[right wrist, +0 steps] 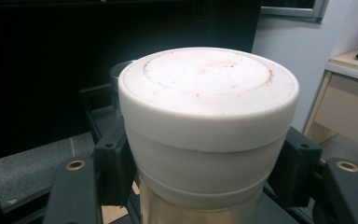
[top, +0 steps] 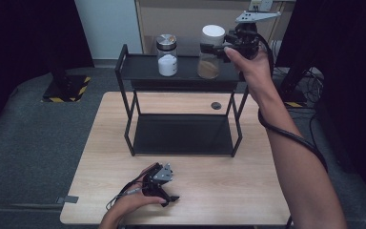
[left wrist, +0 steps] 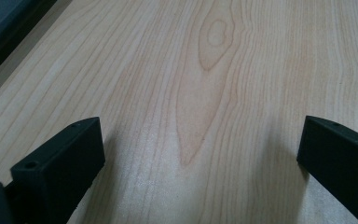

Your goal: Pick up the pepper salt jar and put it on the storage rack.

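- White-lidded clear glass jar with brown powder inside stands at the upper middle of the high view, on the right part of the top shelf of the black metal two-level rack.
- Right tongs are closed on this jar just under its lid; in the right gripper view the two black jaws press on both sides of the jar, below the white lid.
- Right hand holds these tongs at the upper right of the high view, and the forearm goes down to the lower right corner.
- Second clear glass jar with a silver lid and white powder stands on the same shelf, to the left of the first jar and apart from it.
- Left tongs lie on the light wooden bench at the lower middle of the high view, in front of the rack, with the left hand on them.
- In the left gripper view the jaws stand wide open, with nothing between them except the wood of the bench.
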`<state>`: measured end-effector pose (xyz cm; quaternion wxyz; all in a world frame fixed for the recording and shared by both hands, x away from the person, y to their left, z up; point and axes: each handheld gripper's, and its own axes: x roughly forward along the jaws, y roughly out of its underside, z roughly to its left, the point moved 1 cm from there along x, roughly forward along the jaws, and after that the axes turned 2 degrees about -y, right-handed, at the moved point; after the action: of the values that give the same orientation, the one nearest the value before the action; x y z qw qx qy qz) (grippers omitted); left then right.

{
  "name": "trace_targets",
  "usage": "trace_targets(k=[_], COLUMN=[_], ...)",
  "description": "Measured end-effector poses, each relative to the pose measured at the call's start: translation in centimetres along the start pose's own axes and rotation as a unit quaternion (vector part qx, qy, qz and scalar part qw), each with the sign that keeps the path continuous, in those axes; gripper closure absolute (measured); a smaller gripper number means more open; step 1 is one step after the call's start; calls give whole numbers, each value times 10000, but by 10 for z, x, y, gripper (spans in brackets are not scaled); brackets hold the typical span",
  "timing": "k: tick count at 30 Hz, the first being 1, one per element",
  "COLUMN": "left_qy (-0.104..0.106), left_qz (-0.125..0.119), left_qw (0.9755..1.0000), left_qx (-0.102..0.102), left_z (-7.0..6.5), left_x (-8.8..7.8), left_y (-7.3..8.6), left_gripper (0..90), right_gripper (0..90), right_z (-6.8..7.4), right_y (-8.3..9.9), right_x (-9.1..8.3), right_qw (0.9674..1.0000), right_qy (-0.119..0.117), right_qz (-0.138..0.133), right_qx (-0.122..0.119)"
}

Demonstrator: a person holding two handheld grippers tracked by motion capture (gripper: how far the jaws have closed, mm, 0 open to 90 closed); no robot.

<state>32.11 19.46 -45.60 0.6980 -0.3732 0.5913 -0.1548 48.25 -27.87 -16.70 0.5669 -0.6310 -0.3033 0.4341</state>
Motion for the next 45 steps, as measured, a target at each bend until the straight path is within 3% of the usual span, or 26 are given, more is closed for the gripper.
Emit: trace_targets(k=[45], left_qy=[0], left_qz=[-7], left_qw=[10000], left_qx=[5], left_z=[0], left_x=[0], left_y=[0], left_gripper=[0], right_gripper=[355], right_z=[5], right_y=[5], right_x=[11], right_qw=[9997], right_qy=[227], right_qz=[36], right_qx=[67])
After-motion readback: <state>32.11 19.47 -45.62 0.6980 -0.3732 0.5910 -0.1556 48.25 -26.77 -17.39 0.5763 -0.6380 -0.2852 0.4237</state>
